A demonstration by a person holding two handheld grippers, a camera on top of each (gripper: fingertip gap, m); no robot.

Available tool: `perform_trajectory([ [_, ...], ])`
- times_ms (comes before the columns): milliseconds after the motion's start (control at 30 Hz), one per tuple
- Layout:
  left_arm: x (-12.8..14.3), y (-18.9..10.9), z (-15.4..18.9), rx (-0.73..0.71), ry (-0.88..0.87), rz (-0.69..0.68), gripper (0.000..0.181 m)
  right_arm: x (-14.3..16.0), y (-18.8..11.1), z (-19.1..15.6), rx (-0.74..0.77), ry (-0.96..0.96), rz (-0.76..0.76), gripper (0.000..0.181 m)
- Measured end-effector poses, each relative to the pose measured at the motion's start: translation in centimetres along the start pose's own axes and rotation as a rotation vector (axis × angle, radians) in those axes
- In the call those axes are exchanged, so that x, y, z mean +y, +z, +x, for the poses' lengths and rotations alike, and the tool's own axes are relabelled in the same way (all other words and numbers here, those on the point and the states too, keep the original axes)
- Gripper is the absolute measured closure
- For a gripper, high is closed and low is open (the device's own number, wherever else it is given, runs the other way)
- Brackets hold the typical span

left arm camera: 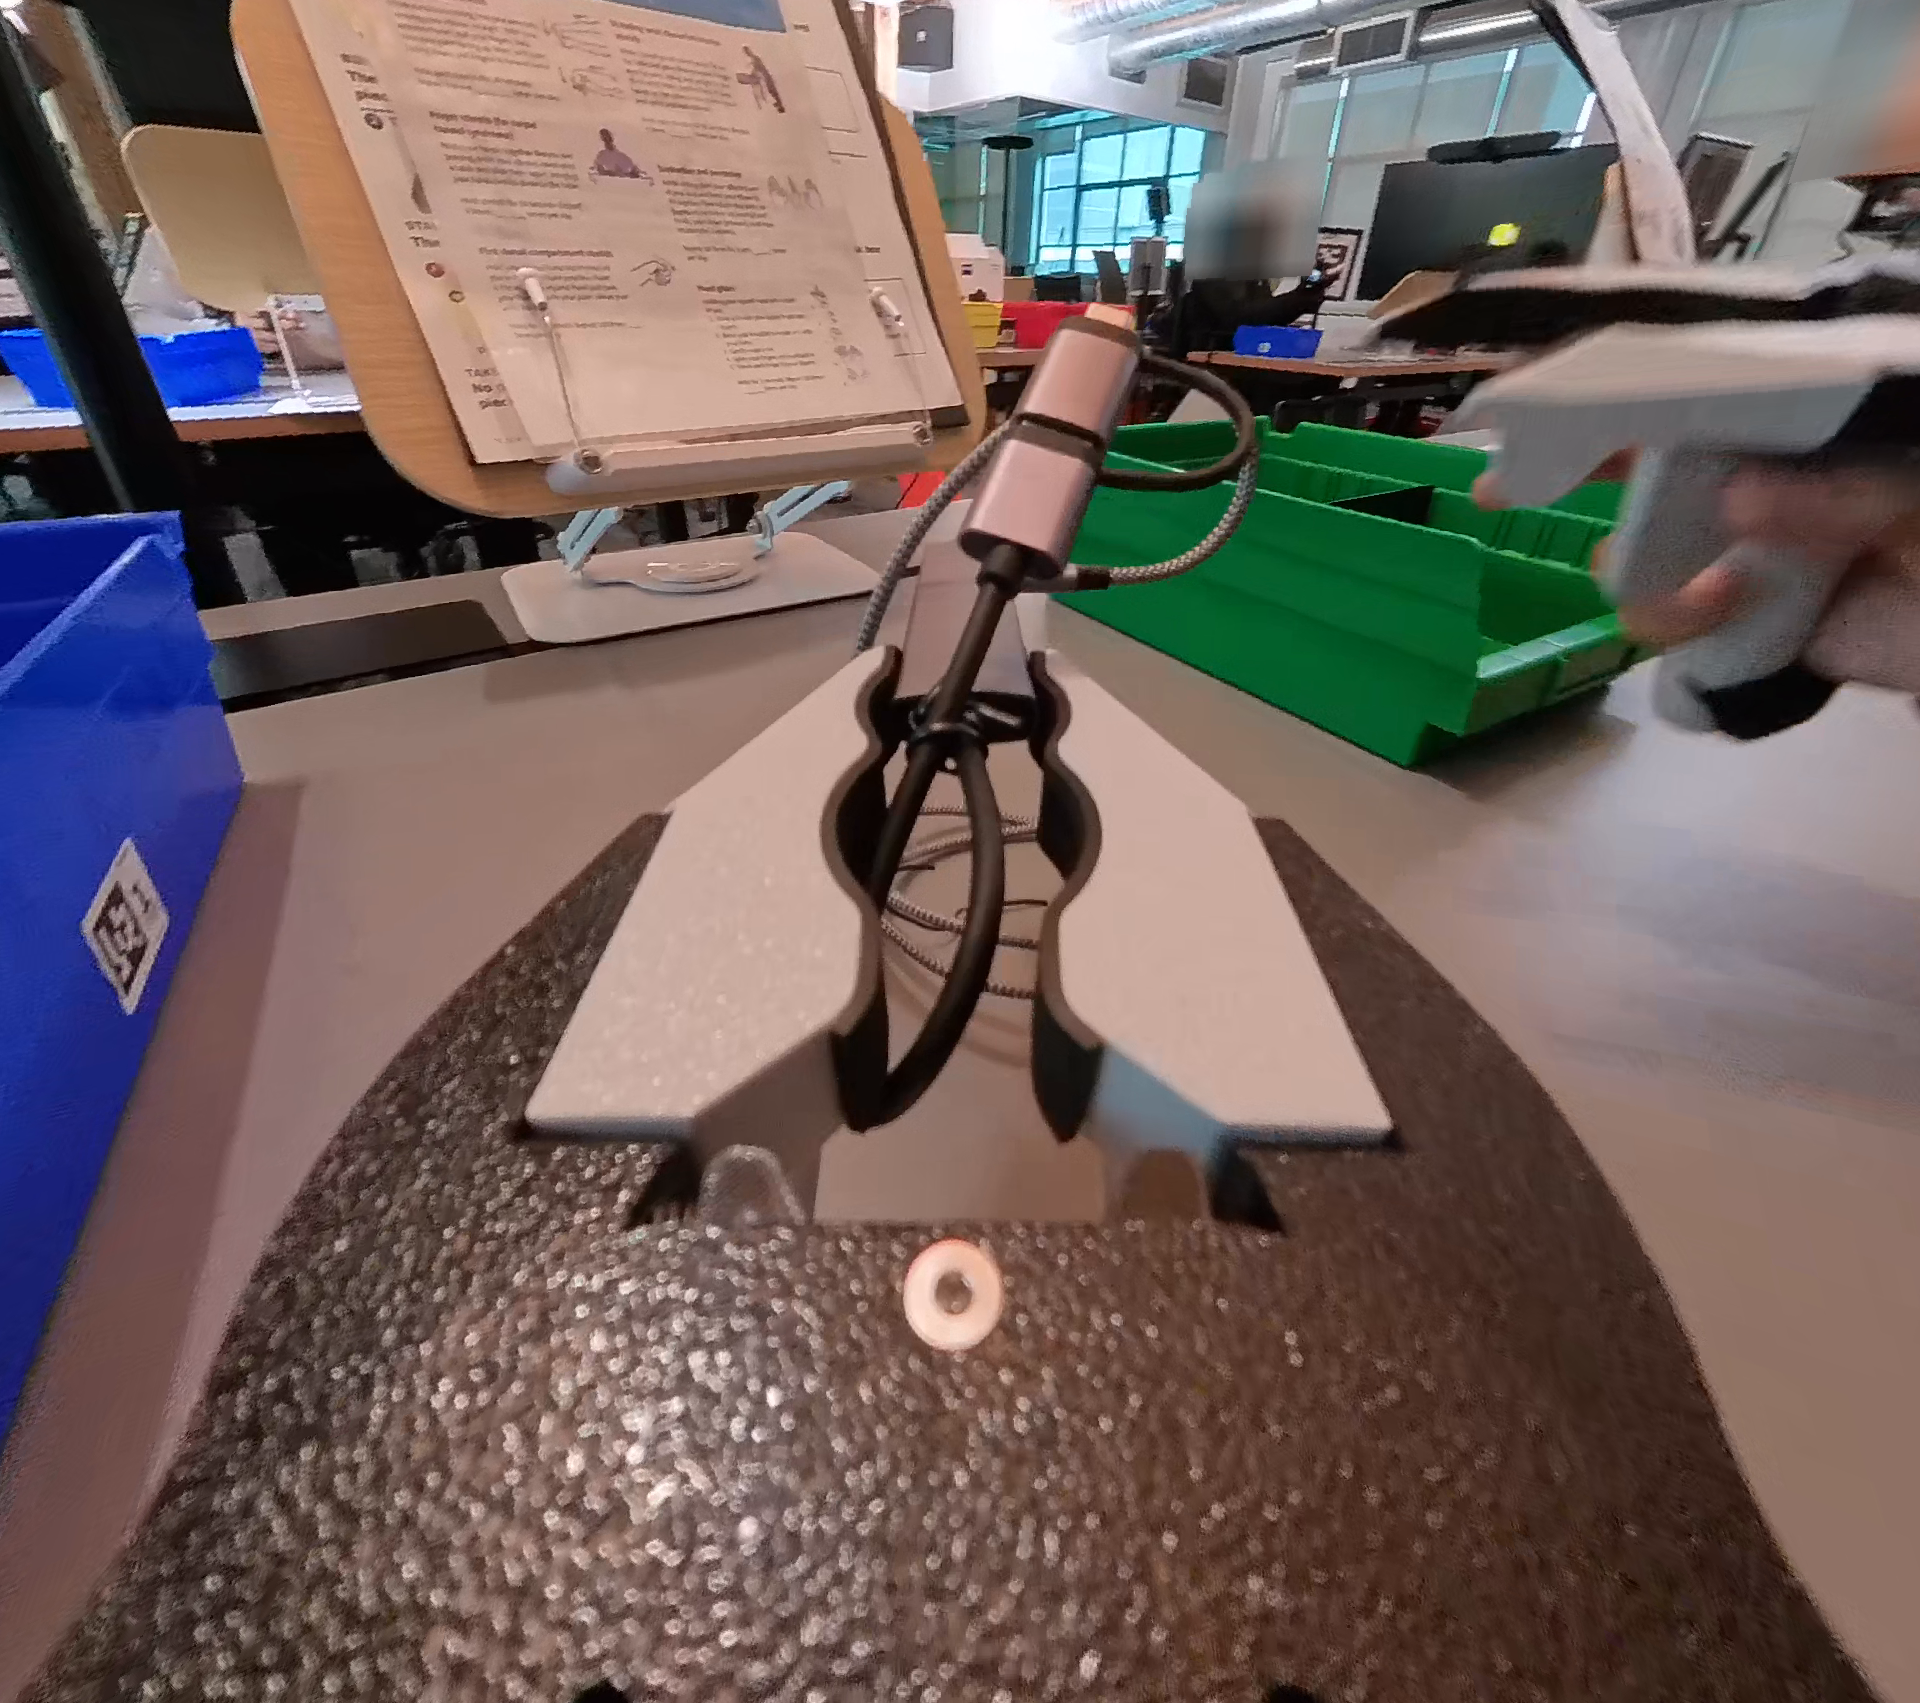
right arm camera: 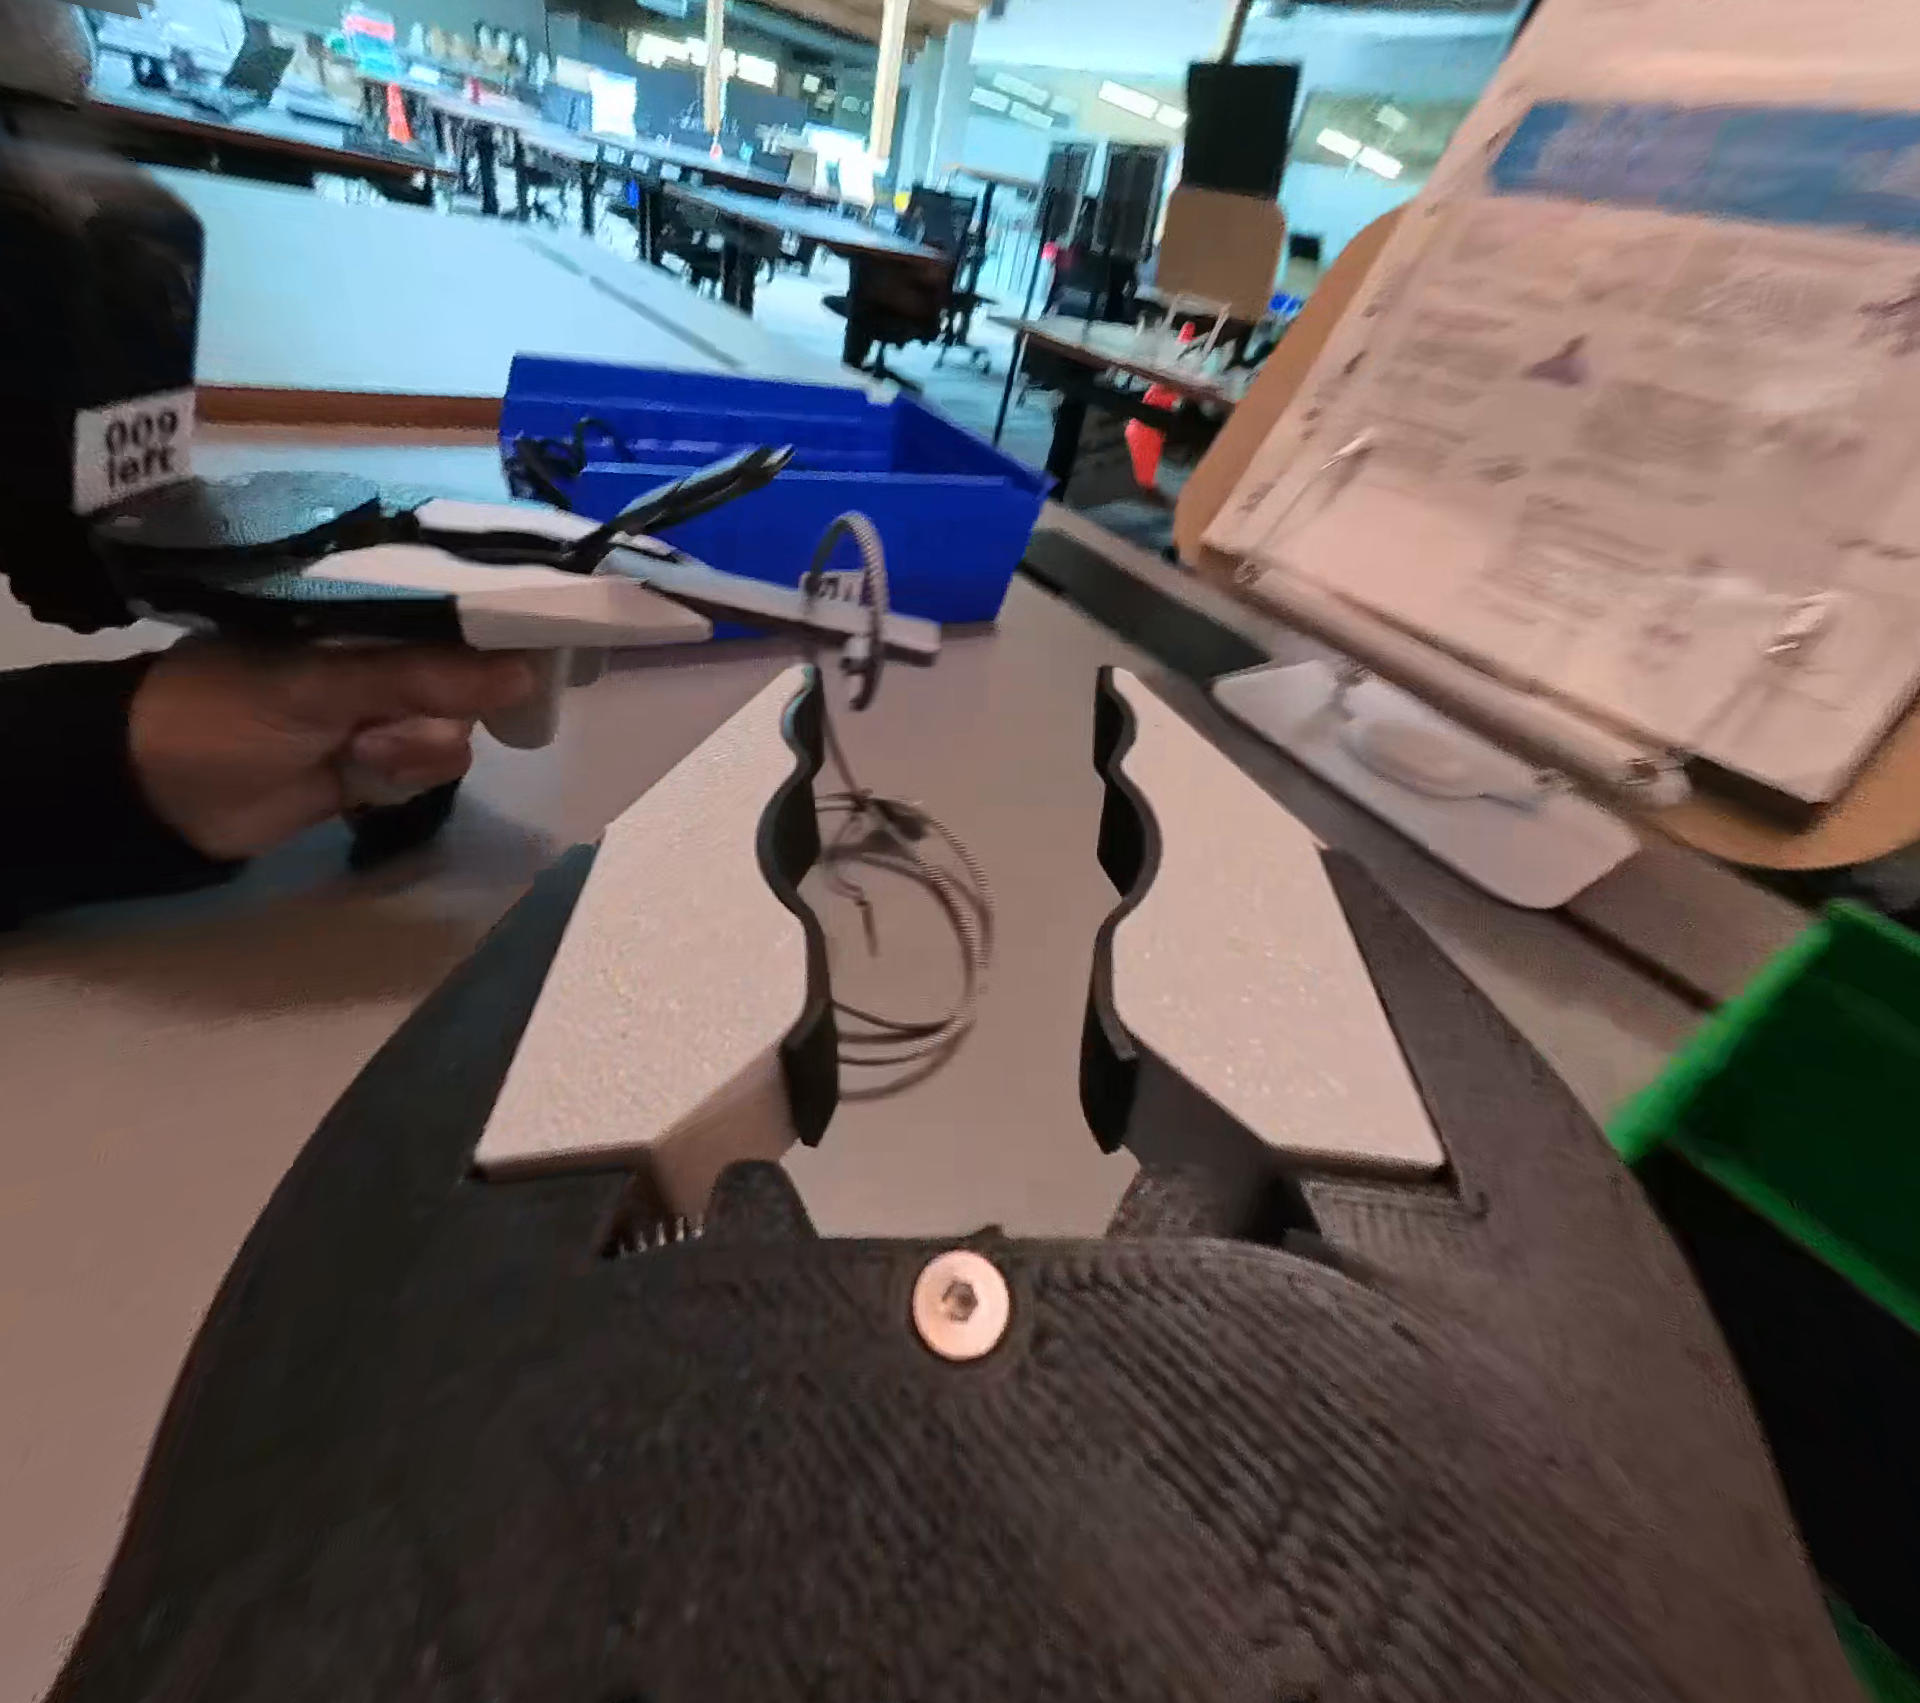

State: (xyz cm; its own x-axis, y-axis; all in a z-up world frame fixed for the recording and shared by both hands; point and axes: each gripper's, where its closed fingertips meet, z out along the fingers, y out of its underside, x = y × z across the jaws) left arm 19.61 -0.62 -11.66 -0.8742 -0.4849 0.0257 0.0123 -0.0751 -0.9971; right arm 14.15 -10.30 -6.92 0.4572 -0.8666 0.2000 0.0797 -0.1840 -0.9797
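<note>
- The left gripper [left arm camera: 961, 687] is clamped on a bundle of cables [left arm camera: 940, 832], grey plug ends [left arm camera: 1039, 448] poking up past its fingertips, loops hanging beneath.
- The right gripper [right arm camera: 956, 697] stands wide apart and empty, low over the grey table [right arm camera: 208, 1030], just beside the dangling loops.
- A blue bin [right arm camera: 790, 458] sits behind the left gripper; a green bin [left arm camera: 1299, 552] lies to the right.
- A document stand [left arm camera: 582, 178] with printed sheets rises between the bins.
</note>
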Motion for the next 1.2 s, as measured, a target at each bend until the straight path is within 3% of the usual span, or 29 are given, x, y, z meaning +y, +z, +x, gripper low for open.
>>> perform_trajectory([
  [67,-0.2,0.0,0.8,0.037,0.021,0.008,0.16,1.6,2.0,-1.7,0.008,0.009,-0.043,0.123],
  [233,-0.4,0.1,2.7,0.113,0.079,0.024,0.16,3.6,4.0,-3.6,0.04,0.046,-0.045,0.13],
  [767,-0.4,0.3,4.4,0.172,0.118,0.027,0.16,3.6,3.8,-2.6,0.098,0.137,0.04,0.173],
  [1200,-0.2,0.4,3.9,0.076,0.172,-0.02,0.159,4.2,4.0,-2.6,0.164,0.172,-0.046,0.173],
])
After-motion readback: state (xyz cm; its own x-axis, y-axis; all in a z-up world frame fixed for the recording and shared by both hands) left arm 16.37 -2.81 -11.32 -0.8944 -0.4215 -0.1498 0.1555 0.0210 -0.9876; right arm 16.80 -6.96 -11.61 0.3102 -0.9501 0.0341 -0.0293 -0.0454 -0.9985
